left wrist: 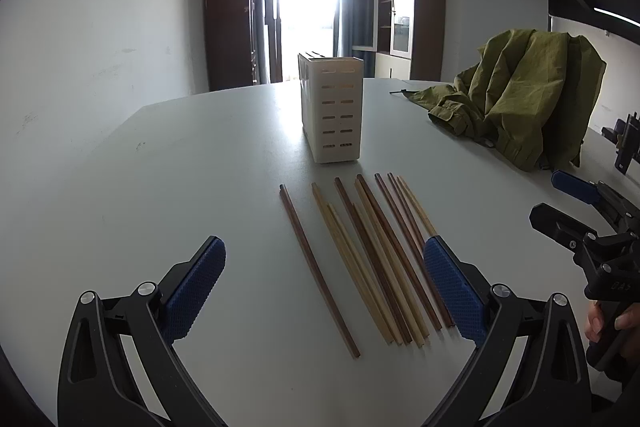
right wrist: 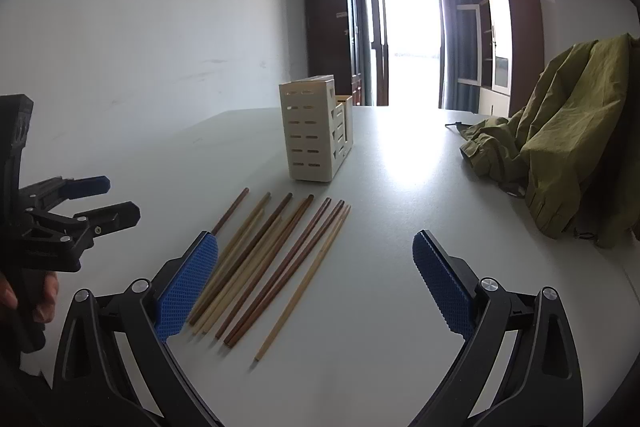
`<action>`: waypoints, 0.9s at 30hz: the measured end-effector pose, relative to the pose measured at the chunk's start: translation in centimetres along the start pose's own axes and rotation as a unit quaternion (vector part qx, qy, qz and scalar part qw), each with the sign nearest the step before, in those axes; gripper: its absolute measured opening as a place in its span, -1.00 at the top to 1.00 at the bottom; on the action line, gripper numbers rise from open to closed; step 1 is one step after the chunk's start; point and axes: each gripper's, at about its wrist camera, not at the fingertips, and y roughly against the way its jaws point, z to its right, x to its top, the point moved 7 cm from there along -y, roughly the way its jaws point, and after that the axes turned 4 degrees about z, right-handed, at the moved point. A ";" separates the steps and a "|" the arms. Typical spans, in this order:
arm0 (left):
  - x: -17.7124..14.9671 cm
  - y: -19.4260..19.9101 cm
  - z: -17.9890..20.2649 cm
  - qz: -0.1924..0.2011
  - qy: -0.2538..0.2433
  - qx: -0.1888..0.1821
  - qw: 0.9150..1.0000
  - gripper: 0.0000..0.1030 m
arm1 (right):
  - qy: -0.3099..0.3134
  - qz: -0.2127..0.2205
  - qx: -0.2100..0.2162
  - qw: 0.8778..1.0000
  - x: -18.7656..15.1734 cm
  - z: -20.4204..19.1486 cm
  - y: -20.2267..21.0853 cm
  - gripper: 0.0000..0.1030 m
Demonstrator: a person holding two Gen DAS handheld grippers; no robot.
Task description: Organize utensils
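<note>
Several wooden chopsticks (left wrist: 376,259), some dark brown and some light, lie side by side on the white table (left wrist: 192,171). One dark chopstick (left wrist: 318,271) lies apart on the left. They also show in the right wrist view (right wrist: 272,263). A cream slotted utensil holder (left wrist: 334,111) stands upright just behind them; it also shows in the right wrist view (right wrist: 314,131). My left gripper (left wrist: 324,287) is open and empty, low over the chopsticks' near ends. My right gripper (right wrist: 316,283) is open and empty, over the right side of the row.
An olive green jacket (left wrist: 520,95) is heaped on the table's right side, also in the right wrist view (right wrist: 560,143). The right gripper (left wrist: 568,211) shows at the left view's right edge, the left gripper (right wrist: 88,203) at the right view's left edge. A white wall runs along the left.
</note>
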 end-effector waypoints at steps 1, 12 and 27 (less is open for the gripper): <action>0.1 0.0 -0.1 0.001 0.002 0.002 1.000 -0.89 | 0.000 -0.001 -0.001 1.000 0.1 0.1 0.0 -0.92; 0.0 -0.2 0.3 0.007 0.001 0.010 1.000 -0.89 | -0.013 -0.024 0.003 1.000 -0.5 0.5 -0.5 -0.92; -0.4 -0.6 0.8 -0.005 -0.022 0.016 1.000 -0.89 | -0.011 -0.025 0.005 1.000 -0.2 0.2 -0.5 -0.92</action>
